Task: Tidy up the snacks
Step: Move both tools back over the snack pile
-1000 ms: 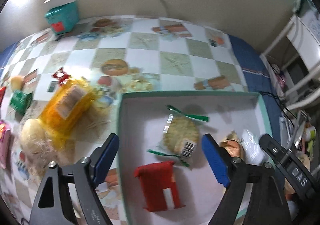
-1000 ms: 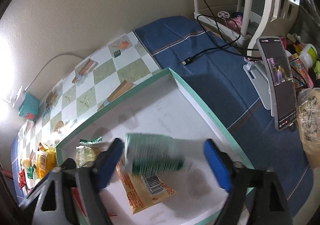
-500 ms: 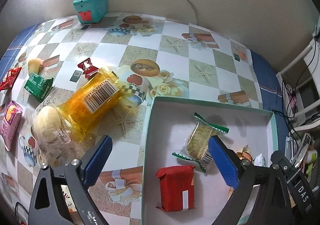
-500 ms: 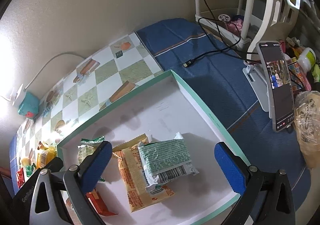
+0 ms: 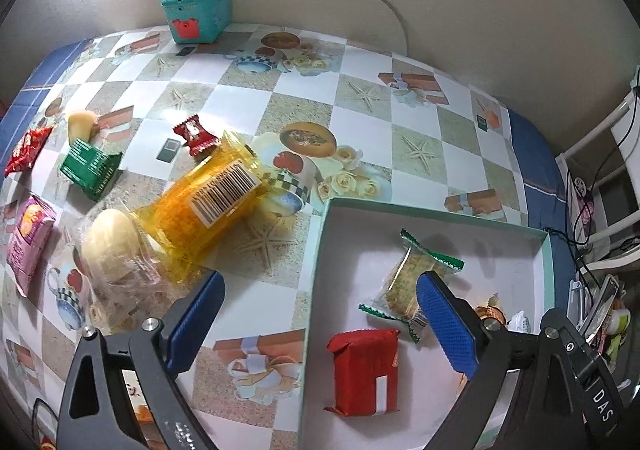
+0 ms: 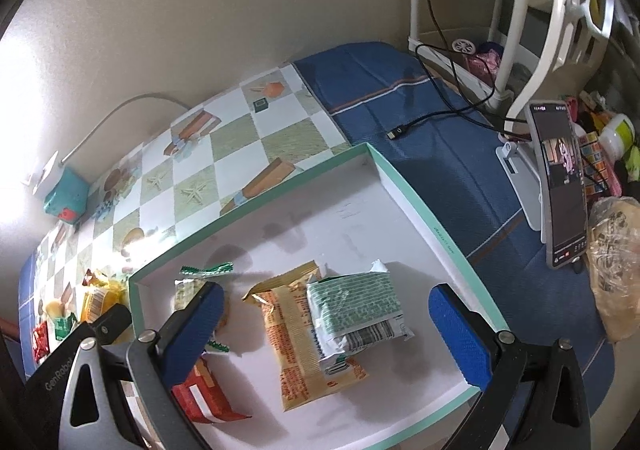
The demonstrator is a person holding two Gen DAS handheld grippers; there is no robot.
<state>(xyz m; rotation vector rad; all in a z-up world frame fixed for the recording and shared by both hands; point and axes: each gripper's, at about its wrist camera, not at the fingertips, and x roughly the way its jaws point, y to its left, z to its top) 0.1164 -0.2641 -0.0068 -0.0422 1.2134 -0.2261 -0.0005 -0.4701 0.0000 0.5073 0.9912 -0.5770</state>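
Snacks (image 6: pixel 354 314) in tray (image 6: pixel 420 205); both hand-held grippers (image 6: pixel 326 324) wide apart, empty

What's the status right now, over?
Left gripper open, empty. Right gripper open, empty. Green-white packet lies on orange packet in box. Yellow bag outside on table. Nothing blocking.

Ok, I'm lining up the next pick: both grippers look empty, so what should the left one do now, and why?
Probably swing the open left gripper left toward the yellow barcode packet. It lies closest of the snacks outside the tray, and nothing sits between the fingers.
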